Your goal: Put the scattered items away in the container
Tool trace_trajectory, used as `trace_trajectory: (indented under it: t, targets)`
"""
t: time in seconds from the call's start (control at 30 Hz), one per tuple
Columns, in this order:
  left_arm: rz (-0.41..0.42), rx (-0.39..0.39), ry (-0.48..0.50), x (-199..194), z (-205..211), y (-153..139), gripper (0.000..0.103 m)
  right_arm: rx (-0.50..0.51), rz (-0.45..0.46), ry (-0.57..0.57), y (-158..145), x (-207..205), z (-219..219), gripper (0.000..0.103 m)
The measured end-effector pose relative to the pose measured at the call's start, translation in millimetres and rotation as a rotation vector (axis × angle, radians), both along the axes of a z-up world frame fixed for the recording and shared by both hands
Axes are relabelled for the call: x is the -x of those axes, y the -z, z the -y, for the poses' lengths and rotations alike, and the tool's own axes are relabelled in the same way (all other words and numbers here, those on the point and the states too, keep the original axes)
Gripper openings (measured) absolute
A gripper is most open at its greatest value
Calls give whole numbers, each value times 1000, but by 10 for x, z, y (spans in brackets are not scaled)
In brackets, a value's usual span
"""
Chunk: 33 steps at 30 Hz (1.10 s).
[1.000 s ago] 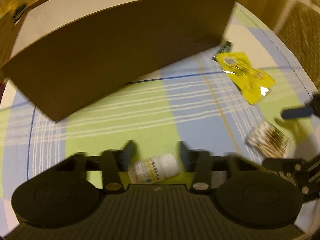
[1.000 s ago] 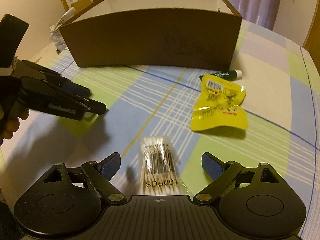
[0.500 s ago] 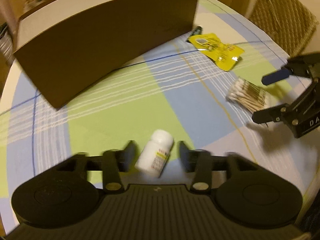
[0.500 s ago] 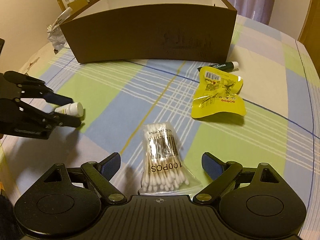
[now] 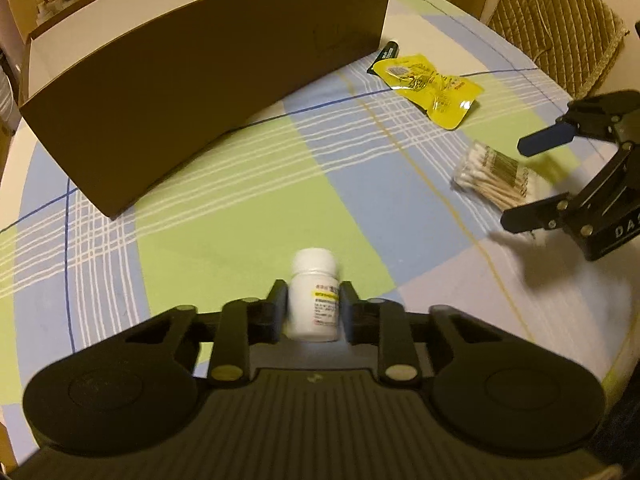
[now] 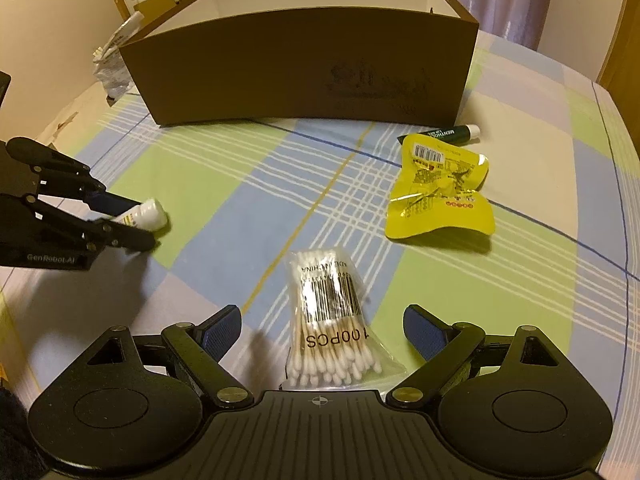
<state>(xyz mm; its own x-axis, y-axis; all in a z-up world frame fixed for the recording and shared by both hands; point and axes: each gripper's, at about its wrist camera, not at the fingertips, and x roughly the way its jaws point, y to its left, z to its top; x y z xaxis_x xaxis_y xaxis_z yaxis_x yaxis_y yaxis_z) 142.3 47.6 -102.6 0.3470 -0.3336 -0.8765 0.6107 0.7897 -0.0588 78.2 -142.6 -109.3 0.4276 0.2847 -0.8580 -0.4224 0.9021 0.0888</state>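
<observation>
White pill bottle (image 5: 315,295) is clamped between the left gripper (image 5: 313,300) fingers, low over the tablecloth, while the cotton swabs (image 6: 331,322) lie between the spread right gripper (image 6: 322,326) fingers; a lift toward the box (image 5: 208,80) ahead is called for.

swab bag (image 6: 330,312) before box (image 6: 304,76); pouch (image 6: 438,192) right, bottle (image 6: 146,213) left.

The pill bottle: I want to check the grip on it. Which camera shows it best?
The left wrist view: the white pill bottle sits centred between the left gripper fingers, which press its sides, label readable. The right wrist view shows only its cap end, small, mostly hidden behind those fingers.
</observation>
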Motion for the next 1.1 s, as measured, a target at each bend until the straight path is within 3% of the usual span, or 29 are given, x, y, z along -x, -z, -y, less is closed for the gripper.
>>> trace_trajectory:
  t: [0.7,0.73,0.77,0.83,0.9,1.1]
  targets:
    - [-48,-69,-20,21,26,-37,23,57,5,-24,154,-156,-123,92]
    - [-49,-71,-25,25,26,-40,23,63,4,-28,173,-149,-135,74]
    - [-48,-73,-30,30,29,-41,23,65,3,-38,186,-132,-149,71]
    - [-46,-75,-38,45,34,-39,23,66,17,-50,170,-83,-168,51]
    - [-48,-73,-47,55,31,-36,23,62,21,-54,153,-51,-178,39]
    - [-53,-84,-61,99,22,-36,22,56,-7,-74,110,27,-198,33]
